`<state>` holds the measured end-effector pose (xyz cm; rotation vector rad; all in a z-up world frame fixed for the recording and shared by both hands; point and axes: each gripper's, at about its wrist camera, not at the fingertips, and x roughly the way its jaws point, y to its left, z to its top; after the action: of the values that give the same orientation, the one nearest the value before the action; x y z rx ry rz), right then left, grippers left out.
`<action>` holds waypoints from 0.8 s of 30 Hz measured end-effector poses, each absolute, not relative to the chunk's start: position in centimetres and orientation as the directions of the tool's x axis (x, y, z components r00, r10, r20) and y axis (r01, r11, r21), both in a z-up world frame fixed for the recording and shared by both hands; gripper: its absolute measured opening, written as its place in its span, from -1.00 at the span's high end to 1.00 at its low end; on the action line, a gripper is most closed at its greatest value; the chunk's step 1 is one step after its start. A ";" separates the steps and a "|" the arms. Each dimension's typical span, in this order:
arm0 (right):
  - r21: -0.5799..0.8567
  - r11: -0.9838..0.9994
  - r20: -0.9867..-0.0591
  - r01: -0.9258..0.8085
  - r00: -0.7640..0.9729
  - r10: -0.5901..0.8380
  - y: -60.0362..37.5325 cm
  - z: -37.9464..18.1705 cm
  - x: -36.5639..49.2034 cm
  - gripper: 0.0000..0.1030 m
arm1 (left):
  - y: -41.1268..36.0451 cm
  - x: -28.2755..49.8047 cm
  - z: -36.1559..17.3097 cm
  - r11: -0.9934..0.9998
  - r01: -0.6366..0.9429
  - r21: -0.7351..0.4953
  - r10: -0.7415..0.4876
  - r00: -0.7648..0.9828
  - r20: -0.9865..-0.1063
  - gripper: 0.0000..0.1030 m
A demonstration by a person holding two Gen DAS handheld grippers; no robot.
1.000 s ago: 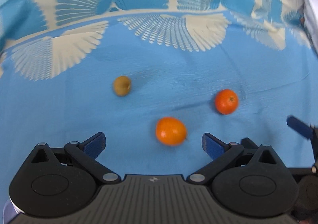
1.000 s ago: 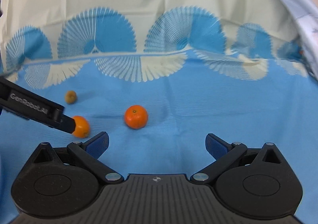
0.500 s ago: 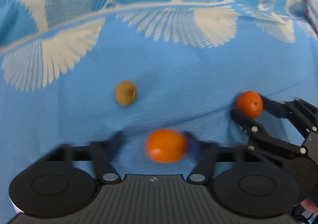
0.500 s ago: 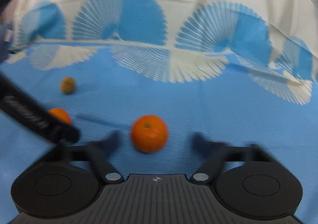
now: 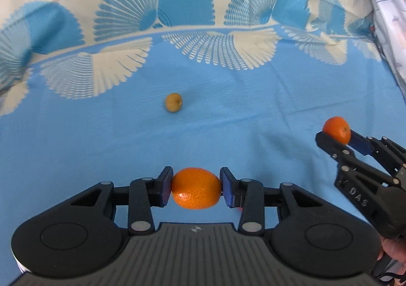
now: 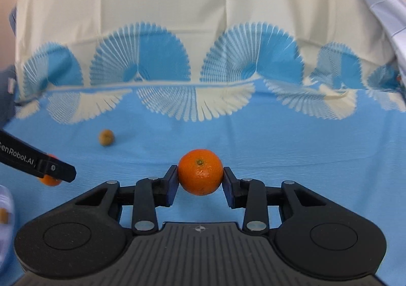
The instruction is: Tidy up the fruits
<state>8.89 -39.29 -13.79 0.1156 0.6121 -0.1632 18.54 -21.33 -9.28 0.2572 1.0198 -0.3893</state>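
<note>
Oranges number two, each claw gripping one (image 5: 195, 188) (image 6: 200, 171); one brownish fruit (image 5: 173, 102) lies apart.

Blue fan-patterned cloth (image 5: 228, 133), cream backdrop (image 6: 177, 6), bright even light

The left wrist view looks forward and steeply down over its own black tongs (image 5: 196, 188), which fill the bottom of the frame, onto the blue and cream fan-patterned cloth (image 5: 101, 138) close below. The right wrist view sits behind its own tongs (image 6: 200, 181) likewise but faces shallower, so more cream cloth (image 6: 177, 1) rises in the upper frame. Both views share the small brownish round fruit (image 5: 173, 102) (image 6: 106, 137) at mid frame. Each sees the other tongs: right pair at the left view's right edge (image 5: 337, 136), left pair at the right view's left edge (image 6: 54, 171).
</note>
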 end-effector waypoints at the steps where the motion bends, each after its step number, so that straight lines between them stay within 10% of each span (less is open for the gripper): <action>1: 0.064 0.980 -0.571 0.187 0.812 -0.118 -38.8 -12.8 7.7 0.26 | -20.7 17.4 -8.4 0.904 0.427 0.035 -0.189 0.470 -0.862 0.14; 24: 0.114 0.989 -0.510 -0.099 0.848 0.144 -20.7 -0.8 -13.3 0.25 | -0.5 -5.6 2.0 0.977 0.207 0.049 -0.083 0.584 -0.808 0.13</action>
<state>-13.28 -20.69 -0.84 0.0845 0.5434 0.1283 -5.64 -0.47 2.04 0.1432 0.9327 -0.1701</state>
